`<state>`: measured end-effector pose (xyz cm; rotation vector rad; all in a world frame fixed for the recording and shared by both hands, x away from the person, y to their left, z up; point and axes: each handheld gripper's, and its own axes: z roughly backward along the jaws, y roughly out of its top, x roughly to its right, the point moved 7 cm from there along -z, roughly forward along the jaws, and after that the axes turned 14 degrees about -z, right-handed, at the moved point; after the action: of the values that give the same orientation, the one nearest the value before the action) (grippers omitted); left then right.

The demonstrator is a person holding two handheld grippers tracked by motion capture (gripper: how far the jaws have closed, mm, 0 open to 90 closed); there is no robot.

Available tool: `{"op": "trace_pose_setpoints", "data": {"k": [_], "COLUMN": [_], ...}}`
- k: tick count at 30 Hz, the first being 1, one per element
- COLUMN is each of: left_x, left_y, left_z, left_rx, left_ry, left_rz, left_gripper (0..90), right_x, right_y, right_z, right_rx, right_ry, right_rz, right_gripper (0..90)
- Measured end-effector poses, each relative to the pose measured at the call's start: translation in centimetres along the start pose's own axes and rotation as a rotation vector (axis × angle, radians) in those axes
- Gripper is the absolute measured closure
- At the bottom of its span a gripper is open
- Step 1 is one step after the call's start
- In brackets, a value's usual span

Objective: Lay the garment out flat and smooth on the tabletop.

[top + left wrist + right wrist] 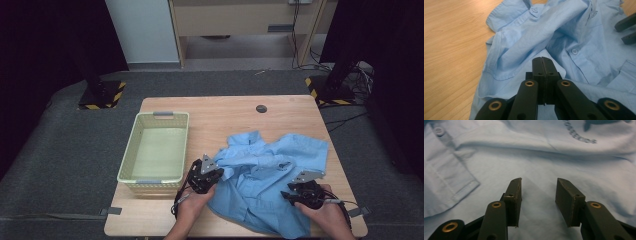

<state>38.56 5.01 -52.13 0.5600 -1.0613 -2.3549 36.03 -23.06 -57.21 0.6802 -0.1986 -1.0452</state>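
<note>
A crumpled light blue shirt (270,165) lies on the right half of the wooden table (220,112). My left gripper (219,173) is at the shirt's left edge. In the left gripper view its jaws (542,60) are shut flat together just above the cloth (564,30), and I see no fabric between the pads. My right gripper (286,194) hovers low over the shirt's near right part. In the right gripper view its jaws (539,182) stand open over smooth cloth (524,157) with nothing between them. The right gripper's fingers (627,22) also show in the left gripper view.
A pale green plastic basket (129,150) stands on the table's left side, with nothing in it. A small dark round disc (261,108) sits near the far edge. Bare wood (451,45) lies to the left of the shirt. Dark floor surrounds the table.
</note>
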Motion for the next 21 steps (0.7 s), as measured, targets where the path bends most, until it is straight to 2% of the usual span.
{"op": "trace_pose_setpoints", "data": {"k": [4, 8, 12, 15, 18, 21], "left_x": [0.1, -0.3, -1.6, -2.7, -4.3, -6.2], "left_y": [0.2, 0.5, 1.0, 1.3, 1.3, 1.0], "left_z": [0.0, 0.1, 0.9, 2.0, 3.0, 4.0], "left_rx": [0.004, 0.019, 0.063, 0.08, 0.079, 0.084], "left_ry": [-0.005, 0.0, 0.017, 0.043, 0.09, 0.127], "left_rz": [-0.004, 0.014, 0.078, 0.095, 0.121, 0.165], "left_gripper": [90.0, 90.0, 90.0, 90.0, 90.0, 89.7], "right_x": [1.9, 3.9, 5.5, 6.1, 6.4, 6.5], "right_y": [0.3, 0.5, 0.5, 0.5, 0.5, 0.5], "right_z": [0.2, 0.4, 0.7, 0.8, 0.9, 0.9], "right_rx": [0.011, 0.022, 0.032, 0.037, 0.038, 0.041], "right_ry": [-0.022, -0.045, -0.062, -0.069, -0.076, -0.078], "right_rz": [-0.024, -0.053, -0.078, -0.09, -0.096, -0.097], "right_gripper": [58.0, 61.5, 62.2, 62.2, 62.2, 62.1]}}
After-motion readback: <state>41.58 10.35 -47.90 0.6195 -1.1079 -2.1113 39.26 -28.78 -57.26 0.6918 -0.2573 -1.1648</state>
